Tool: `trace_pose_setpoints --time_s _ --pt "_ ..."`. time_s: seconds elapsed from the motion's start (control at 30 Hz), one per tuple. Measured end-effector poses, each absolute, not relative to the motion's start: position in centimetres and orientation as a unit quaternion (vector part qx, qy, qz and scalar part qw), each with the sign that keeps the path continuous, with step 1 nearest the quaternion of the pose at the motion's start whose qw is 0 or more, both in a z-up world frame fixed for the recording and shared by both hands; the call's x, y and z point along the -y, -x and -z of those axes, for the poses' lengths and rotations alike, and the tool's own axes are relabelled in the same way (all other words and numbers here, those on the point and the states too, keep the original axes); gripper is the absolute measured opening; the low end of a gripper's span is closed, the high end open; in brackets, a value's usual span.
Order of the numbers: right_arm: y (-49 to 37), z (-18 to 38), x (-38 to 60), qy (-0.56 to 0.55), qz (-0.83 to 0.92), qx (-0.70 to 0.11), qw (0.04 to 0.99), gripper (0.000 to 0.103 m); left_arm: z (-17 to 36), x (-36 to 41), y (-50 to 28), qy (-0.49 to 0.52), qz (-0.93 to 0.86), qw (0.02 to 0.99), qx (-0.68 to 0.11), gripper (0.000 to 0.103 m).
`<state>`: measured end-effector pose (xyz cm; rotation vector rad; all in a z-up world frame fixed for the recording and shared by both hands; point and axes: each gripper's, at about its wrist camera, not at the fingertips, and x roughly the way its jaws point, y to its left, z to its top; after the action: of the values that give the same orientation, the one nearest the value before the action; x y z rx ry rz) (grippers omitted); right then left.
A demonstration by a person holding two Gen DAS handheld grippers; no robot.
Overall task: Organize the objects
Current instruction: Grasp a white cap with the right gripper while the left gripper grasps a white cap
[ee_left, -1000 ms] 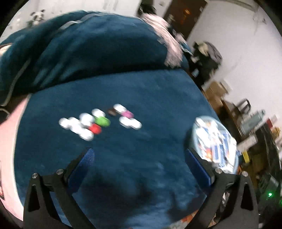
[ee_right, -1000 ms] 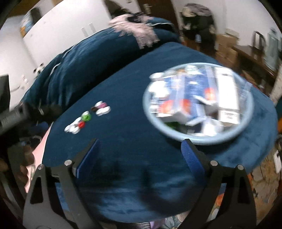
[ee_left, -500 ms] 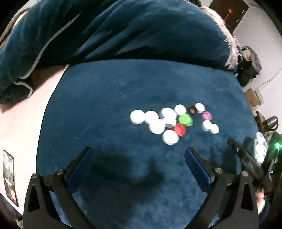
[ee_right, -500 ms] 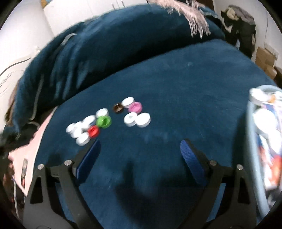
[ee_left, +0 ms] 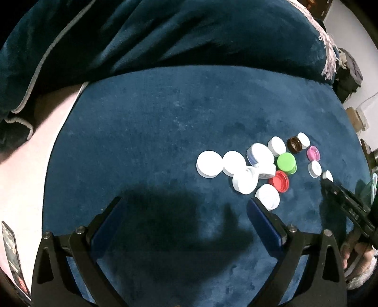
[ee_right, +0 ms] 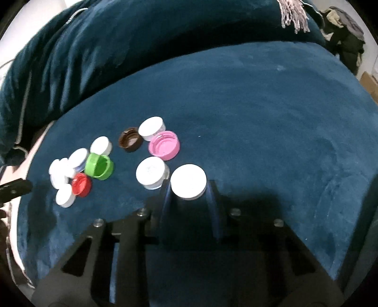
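Note:
Several bottle caps lie in a loose cluster on the dark blue plush surface (ee_left: 153,122). Most are white; there are also a green cap (ee_left: 286,163), a red cap (ee_left: 279,181), a pink cap (ee_right: 164,145) and a brown cap (ee_right: 130,139). My right gripper (ee_right: 188,189) is shut on a white cap (ee_right: 188,181) at the near right end of the cluster, beside another white cap (ee_right: 151,172). It also shows at the right in the left wrist view (ee_left: 327,180). My left gripper (ee_left: 186,207) is open and empty, low over the fabric, left of and in front of the cluster.
A heaped dark blue blanket (ee_left: 165,35) with a pale fringe (ee_right: 293,14) rises behind the flat area. Pink bedding (ee_left: 26,160) and a phone (ee_left: 11,248) lie at the left edge. Clutter stands at the far right (ee_right: 342,26).
Both grippers moved in toward the caps. My right gripper, open half a second ago, has closed around the nearest white cap. The round tray of packets has left both views.

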<state>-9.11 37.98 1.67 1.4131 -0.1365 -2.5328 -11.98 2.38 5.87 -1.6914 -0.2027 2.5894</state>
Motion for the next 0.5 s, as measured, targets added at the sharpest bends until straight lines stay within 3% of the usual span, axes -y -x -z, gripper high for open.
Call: trace_pose_setpoints --time_s 0.33,0.5 --pt "0.6 -1.6 -38.7 -0.494 0.858 0.087 0.113 0.031 -7.8 -1.6 8.6 0.549 -0.832 0.032 0.076 0.099" --pt "1.0 -1.2 -38.2 -0.494 0.859 0.087 0.102 0.032 -7.1 -3.6 8.9 0.545 -0.832 0.051 0.091 0.099"
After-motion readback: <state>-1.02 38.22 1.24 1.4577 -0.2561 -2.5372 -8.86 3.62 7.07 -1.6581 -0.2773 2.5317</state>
